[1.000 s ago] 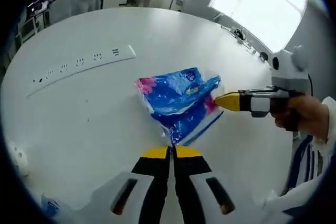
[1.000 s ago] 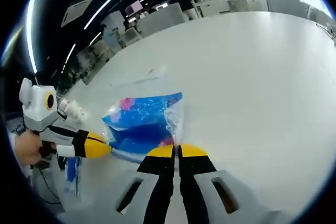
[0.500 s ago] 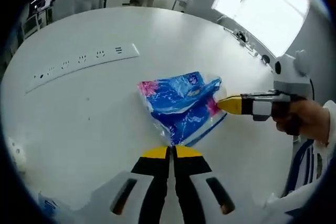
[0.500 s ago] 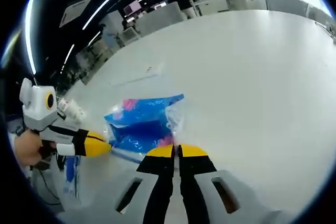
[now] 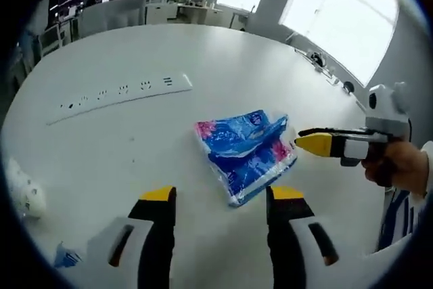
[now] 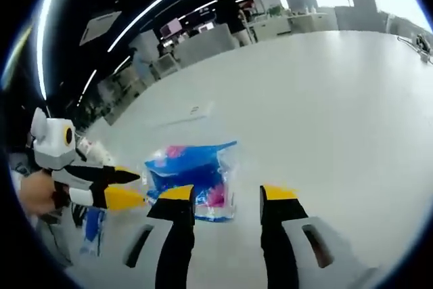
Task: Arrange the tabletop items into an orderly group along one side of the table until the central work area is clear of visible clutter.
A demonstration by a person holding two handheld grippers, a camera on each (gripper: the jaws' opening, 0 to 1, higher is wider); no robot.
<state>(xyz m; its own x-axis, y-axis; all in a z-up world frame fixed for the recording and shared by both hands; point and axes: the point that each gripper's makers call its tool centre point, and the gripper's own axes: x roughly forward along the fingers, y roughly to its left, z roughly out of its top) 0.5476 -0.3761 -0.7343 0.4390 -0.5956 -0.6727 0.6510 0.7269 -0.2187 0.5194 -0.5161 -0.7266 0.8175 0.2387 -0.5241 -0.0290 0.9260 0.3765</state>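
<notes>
Between the spread jaws of the left gripper (image 5: 220,194) lies the blue tissue pack (image 5: 245,148), flat on the white table (image 5: 122,147), touched by neither side. Right gripper (image 6: 228,193) also wide open, pack just ahead; both look let go, prob. so it rests where set. Hard to make out: crumpled white thing (image 5: 24,197) at table edge, blue scrap (image 5: 66,256) cut off; pack's print unreadable.

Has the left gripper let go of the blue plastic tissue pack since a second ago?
Yes. The left gripper was shut on the blue plastic tissue pack; its jaws now stand apart, clear of the pack, which lies below the white power strip.
</notes>
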